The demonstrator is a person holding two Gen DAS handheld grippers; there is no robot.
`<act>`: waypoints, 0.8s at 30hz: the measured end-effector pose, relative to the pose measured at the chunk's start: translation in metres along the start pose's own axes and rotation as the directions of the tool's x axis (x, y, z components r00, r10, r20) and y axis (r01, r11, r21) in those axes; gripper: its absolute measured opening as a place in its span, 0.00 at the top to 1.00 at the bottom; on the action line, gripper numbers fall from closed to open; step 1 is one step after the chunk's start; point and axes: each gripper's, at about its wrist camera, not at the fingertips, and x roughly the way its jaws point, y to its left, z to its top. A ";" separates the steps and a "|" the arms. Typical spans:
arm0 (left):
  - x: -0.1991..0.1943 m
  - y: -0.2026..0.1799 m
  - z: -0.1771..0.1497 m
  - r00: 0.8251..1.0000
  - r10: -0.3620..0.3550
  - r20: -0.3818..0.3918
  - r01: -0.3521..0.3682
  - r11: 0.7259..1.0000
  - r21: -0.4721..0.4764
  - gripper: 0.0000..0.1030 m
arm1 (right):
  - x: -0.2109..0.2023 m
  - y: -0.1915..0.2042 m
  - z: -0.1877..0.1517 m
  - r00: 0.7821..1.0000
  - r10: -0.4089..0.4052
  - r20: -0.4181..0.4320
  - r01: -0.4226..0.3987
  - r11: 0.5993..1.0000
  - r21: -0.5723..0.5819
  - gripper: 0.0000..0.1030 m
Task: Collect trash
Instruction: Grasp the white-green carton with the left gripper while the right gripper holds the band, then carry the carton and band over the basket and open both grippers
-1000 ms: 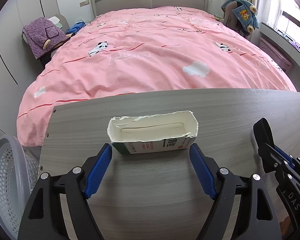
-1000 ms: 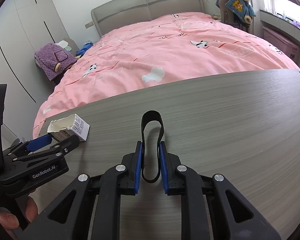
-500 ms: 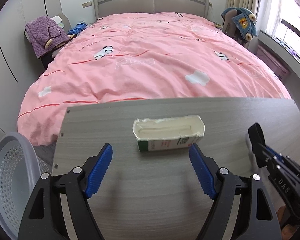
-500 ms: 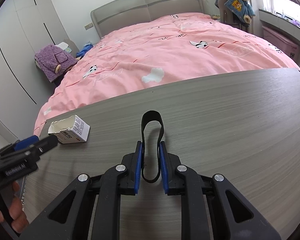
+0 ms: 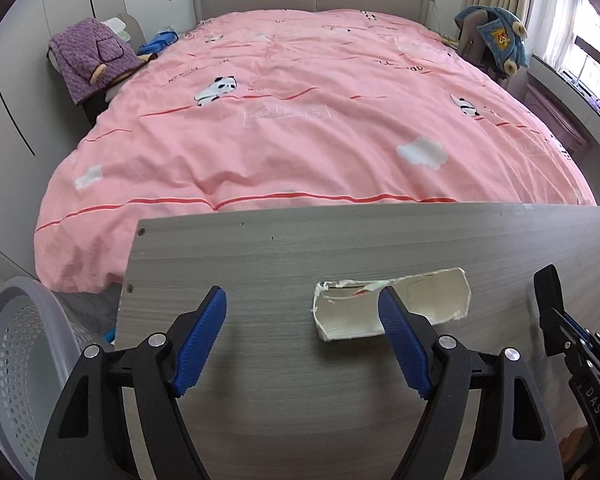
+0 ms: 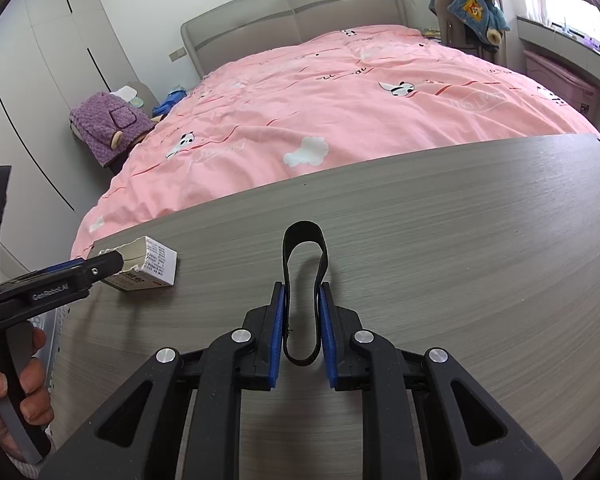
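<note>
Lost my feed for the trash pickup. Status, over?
Left gripper closing, nothing between its fingers; torn box sits off to its right on the table. Right gripper shut on black loop. Path clear.

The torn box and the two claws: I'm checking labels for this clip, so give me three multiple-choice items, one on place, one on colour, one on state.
1. Where is the box?
A. on the bed
B. on the board
C. in the basket

2. What colour is the quilt?
A. pink
B. green
C. white

3. What is the right claw doing?
A. standing open and empty
B. pinching the box
C. shut on a black band

Key: 1 B, the box lies on the grey board, with the left claw closing but its pads not pressing on it. 2 A, the quilt is pink with small pandas and clouds. 3 C, the band loops out from between its blue pads.
</note>
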 end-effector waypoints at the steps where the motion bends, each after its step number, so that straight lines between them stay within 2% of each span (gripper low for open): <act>1: 0.001 0.000 0.000 1.000 -0.007 -0.007 0.007 1.000 -0.001 0.36 | 0.000 0.000 0.000 1.000 0.000 -0.001 0.000 1.000 0.001 0.82; 4: 0.004 0.000 -0.003 0.999 -0.048 -0.025 0.048 0.999 -0.011 0.53 | 0.000 0.000 0.000 1.000 -0.001 -0.002 0.001 1.000 0.001 0.82; 6: 0.007 -0.002 -0.006 0.998 -0.058 -0.038 0.058 0.998 -0.006 0.75 | 0.000 0.000 0.000 1.000 -0.001 -0.002 0.001 1.000 -0.001 0.82; 8: 0.010 -0.001 -0.010 0.996 -0.078 -0.049 0.078 0.997 -0.012 0.89 | 0.000 0.000 0.000 1.000 -0.002 -0.002 0.002 1.000 -0.002 0.82; 12: 0.005 0.000 -0.014 0.995 -0.097 -0.026 0.096 0.995 -0.017 0.94 | 0.000 0.000 0.000 1.000 -0.003 -0.001 0.003 1.000 -0.002 0.82; 24: -0.031 0.003 -0.026 0.995 -0.091 0.050 0.091 0.996 -0.002 0.96 | -0.015 0.008 -0.005 1.000 -0.018 0.015 0.019 1.000 -0.016 0.82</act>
